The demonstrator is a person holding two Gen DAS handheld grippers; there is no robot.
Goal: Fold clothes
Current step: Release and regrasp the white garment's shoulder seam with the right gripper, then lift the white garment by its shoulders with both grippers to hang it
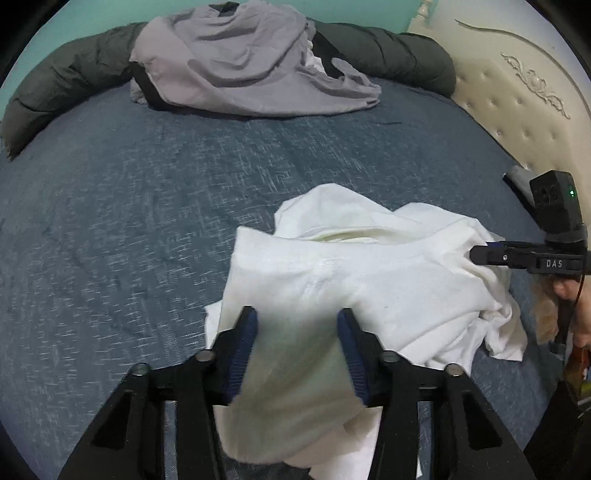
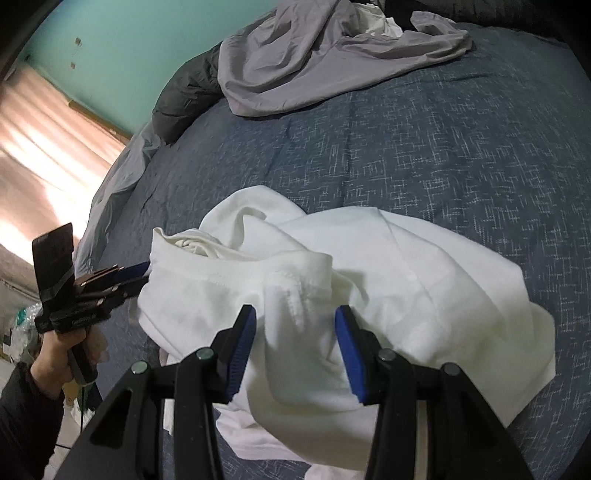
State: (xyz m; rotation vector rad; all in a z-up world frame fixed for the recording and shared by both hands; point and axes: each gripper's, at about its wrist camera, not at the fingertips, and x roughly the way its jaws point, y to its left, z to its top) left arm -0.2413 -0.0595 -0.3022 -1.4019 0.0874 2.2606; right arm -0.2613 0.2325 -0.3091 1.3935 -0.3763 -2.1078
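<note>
A bed (image 1: 110, 184) with a dark blue patterned cover fills both views, and a teal wall (image 1: 92, 11) is behind it. At the far side, from the left, a dark padded jacket (image 1: 55, 85) lies along the edge of the bed. A grey garment (image 1: 240, 62) lies crumpled on top of its middle part.

The white garment (image 1: 369, 280) is on the near part of the bed, in a loose heap. Its long axis goes from left to right, from one gripper to the other, and a stitched seam follows this line.

The left gripper (image 1: 297, 332) has its jaws clenched on a raised fold at the left end. A hand (image 2: 55, 354) holds its handle. The right gripper (image 2: 295, 332) grasps the bunched cloth at the right end, and its side carries the letters "DAS". On the far right stands a cream tufted headboard (image 1: 517, 92).
</note>
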